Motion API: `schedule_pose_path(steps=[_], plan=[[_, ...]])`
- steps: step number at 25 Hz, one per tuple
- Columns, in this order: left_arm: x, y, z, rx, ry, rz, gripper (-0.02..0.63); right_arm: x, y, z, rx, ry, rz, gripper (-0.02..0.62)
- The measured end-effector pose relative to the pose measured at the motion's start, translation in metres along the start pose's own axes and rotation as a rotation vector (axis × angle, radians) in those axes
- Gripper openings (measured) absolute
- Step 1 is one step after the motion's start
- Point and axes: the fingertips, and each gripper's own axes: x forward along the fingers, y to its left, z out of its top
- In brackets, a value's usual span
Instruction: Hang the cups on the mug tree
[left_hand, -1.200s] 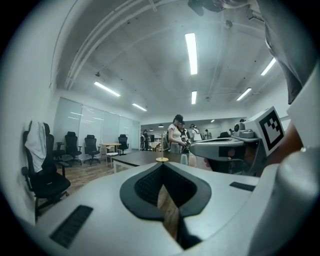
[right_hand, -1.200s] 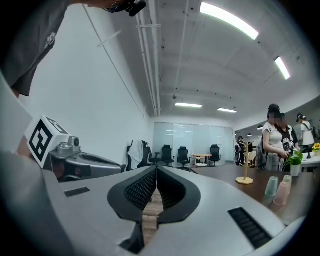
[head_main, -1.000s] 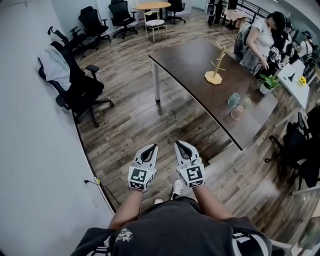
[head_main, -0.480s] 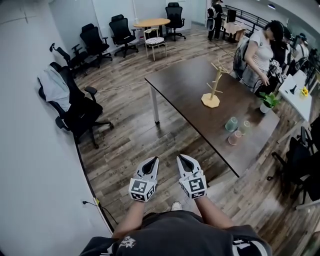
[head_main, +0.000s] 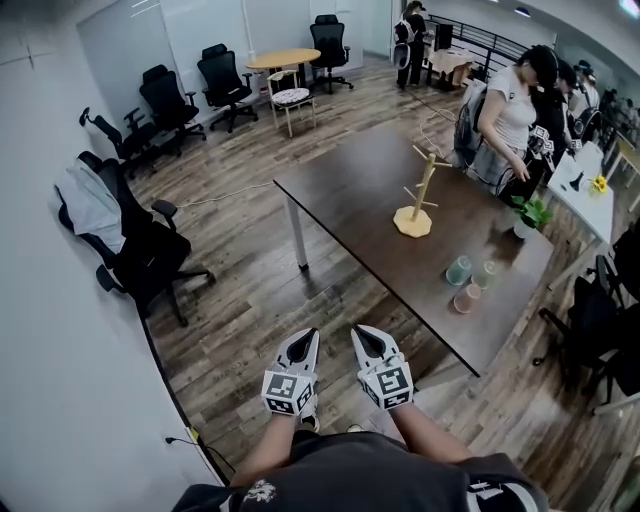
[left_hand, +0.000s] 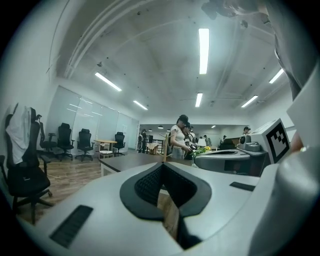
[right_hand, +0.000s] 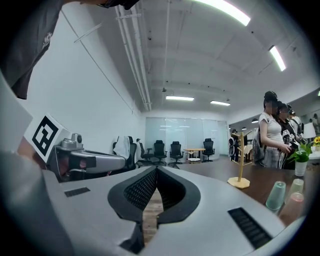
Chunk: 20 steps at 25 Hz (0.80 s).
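Standing well apart from the dark table (head_main: 360, 200), person holds L gripper (head_main: 306, 338) & R gripper (head_main: 362, 334) low over the wood floor (head_main: 250, 280), both claws pressed closed w/ nothing between them. The 3 cups (head_main: 470, 283) sit grouped near the table's near end; the mug tree (head_main: 417, 200) stands upright close by, pegs apparently bare. Task looks unstarted: approach stage. Next move likely calls for reaching the table, then opening 1 claw to take a cup.
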Motion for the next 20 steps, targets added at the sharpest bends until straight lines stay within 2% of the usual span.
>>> schedule_pose_path(steps=[8, 14, 20], plan=[[0.067, 0.070, 0.011, -0.019, 0.010, -0.105, 0.000, 0.090, -0.033, 0.016, 0.030, -0.008, -0.079, 0.025], [0.114, 0.110, 0.014, 0.042, 0.036, -0.218, 0.000, 0.134, -0.057, 0.015, 0.074, 0.017, -0.188, 0.025], [0.151, 0.133, 0.020, 0.081, 0.032, -0.330, 0.000, 0.151, -0.070, 0.004, 0.134, 0.040, -0.284, 0.025]])
